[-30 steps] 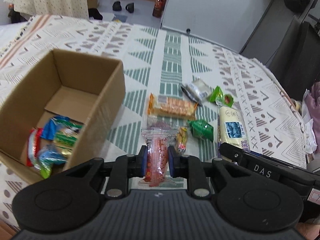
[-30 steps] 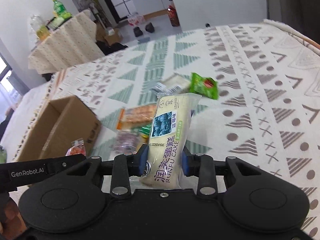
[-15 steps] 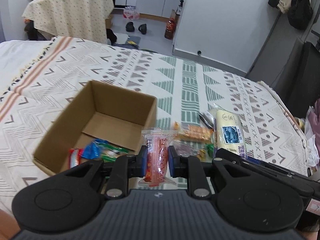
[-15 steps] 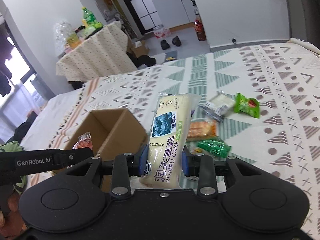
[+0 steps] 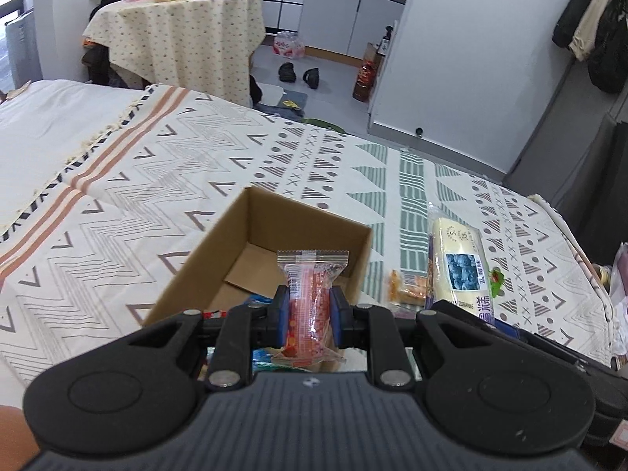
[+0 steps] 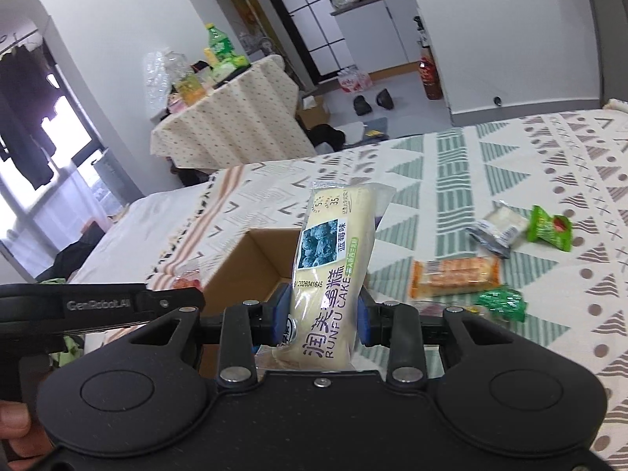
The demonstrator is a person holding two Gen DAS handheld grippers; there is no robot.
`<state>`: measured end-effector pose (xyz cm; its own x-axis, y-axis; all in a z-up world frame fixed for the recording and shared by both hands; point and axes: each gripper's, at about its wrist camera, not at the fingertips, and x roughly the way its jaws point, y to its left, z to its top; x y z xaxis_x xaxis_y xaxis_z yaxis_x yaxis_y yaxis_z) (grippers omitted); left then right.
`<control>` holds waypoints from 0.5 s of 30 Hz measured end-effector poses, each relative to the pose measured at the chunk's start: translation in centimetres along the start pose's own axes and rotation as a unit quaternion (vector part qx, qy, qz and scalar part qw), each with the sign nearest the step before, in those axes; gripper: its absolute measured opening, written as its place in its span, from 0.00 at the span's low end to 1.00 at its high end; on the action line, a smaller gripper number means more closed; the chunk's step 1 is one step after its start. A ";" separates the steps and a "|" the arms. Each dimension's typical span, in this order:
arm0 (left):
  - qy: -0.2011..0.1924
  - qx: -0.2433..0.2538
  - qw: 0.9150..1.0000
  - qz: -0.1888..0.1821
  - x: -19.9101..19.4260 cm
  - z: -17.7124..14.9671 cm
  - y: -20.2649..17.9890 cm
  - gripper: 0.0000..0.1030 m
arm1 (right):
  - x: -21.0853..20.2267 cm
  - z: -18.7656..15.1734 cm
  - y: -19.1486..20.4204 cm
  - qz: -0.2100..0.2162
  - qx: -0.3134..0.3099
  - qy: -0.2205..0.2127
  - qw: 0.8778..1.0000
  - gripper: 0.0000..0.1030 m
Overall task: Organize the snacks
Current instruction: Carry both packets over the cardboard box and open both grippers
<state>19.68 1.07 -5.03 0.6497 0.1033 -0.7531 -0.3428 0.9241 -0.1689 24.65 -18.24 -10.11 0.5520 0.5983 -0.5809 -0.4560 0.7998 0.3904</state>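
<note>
An open cardboard box (image 5: 219, 251) sits on the patterned bedspread, with several snack packs just showing at its near end. My left gripper (image 5: 308, 312) is shut on a red clear-wrapped snack (image 5: 310, 294), held upright over the box's near edge. My right gripper (image 6: 324, 324) is shut on a cream blueberry cake pack (image 6: 333, 263), upright in front of the box (image 6: 251, 267). That cake pack (image 5: 459, 263) also shows right of the box in the left wrist view. Loose on the spread lie an orange cracker pack (image 6: 455, 276), two green packs (image 6: 547, 227) (image 6: 502, 304) and a white-and-dark pack (image 6: 496, 229).
The patterned spread (image 5: 117, 196) reaches left to a plain white sheet (image 5: 51, 117). Beyond the bed stand a cloth-covered table (image 5: 176, 35) with bottles, shoes on the floor (image 5: 298, 72), and a white wall panel (image 5: 463, 59). A hand (image 6: 15, 431) grips the left tool at the lower left.
Both grippers have lifted and swung left, carrying their snacks from above the loose pile to the box. The box now sits centred under the left gripper. Both grips are unchanged.
</note>
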 end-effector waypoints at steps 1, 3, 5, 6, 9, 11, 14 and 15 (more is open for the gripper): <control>0.000 -0.002 1.000 0.001 0.0 0.0 0.3 0.19 | 0.0 -0.1 0.3 0.002 -0.002 -0.001 1.000 0.33; 0.000 -0.007 1.000 0.004 -0.1 0.1 1.0 0.19 | 0.2 -0.2 0.9 0.005 -0.005 -0.002 1.000 0.33; 0.000 -0.012 1.000 0.006 -0.2 0.2 1.6 0.19 | 0.4 -0.3 1.3 0.006 -0.006 -0.002 1.000 0.33; 0.002 -0.013 1.000 0.007 -0.2 0.2 1.9 0.19 | 0.6 -0.4 1.5 0.007 -0.007 -0.002 1.000 0.33; 0.001 -0.014 1.000 0.004 -0.3 0.5 2.7 0.20 | 1.2 -0.7 2.3 0.010 -0.009 -0.001 1.000 0.33; 0.001 -0.015 1.000 0.003 -0.3 0.8 3.1 0.20 | 1.6 -0.8 2.8 0.012 -0.013 0.001 1.000 0.33; -0.001 -0.023 1.000 -0.002 -0.2 1.0 3.8 0.20 | 2.0 -1.1 3.5 0.014 -0.017 0.001 1.000 0.33; -0.002 -0.026 1.000 -0.002 -0.1 1.1 4.0 0.23 | 2.2 -1.1 3.7 0.014 -0.019 0.002 1.000 0.33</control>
<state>19.05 5.13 -4.93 0.6537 0.1017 -0.7499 -0.3748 0.9044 -0.2040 23.38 -14.01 -10.75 0.5356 0.6209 -0.5723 -0.4981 0.7796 0.3796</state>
